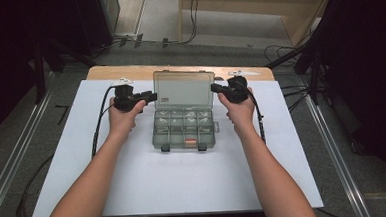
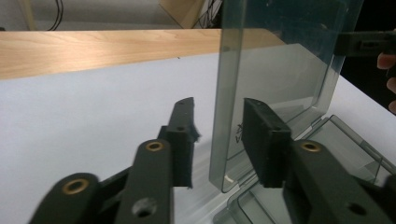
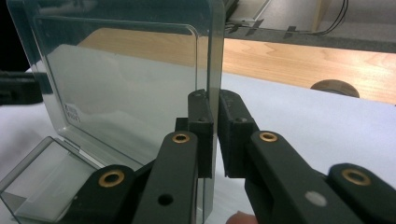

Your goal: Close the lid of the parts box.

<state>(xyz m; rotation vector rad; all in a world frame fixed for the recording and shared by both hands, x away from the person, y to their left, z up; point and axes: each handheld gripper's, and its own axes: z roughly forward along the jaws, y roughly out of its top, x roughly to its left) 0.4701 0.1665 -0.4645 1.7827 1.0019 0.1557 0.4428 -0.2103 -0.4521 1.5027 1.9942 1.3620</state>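
While the clear lid (image 1: 183,90) of a single compartment box (image 1: 184,130) stands upright at the middle of the white desk (image 1: 84,164), a person works it from both sides, the left gripper (image 1: 150,96) at one side edge and the right gripper (image 1: 215,88) at the other. Seen from the high view, the box is already open, its base lying flat with two dark latches at the near rim; what the roughly eight compartments hold is too small to tell, save an orange speck.

In the left gripper view, the two fingers (image 2: 180,140) stand parted on either side of the lid's edge (image 2: 229,116), a gap showing on the left, so nothing is gripped there.

In the right gripper view, the two fingers (image 3: 201,126) are closed on the lid's side edge (image 3: 214,70), pinching it and holding it upright. Judging by this, the opening looks done; the left release appears under way and the right remains.
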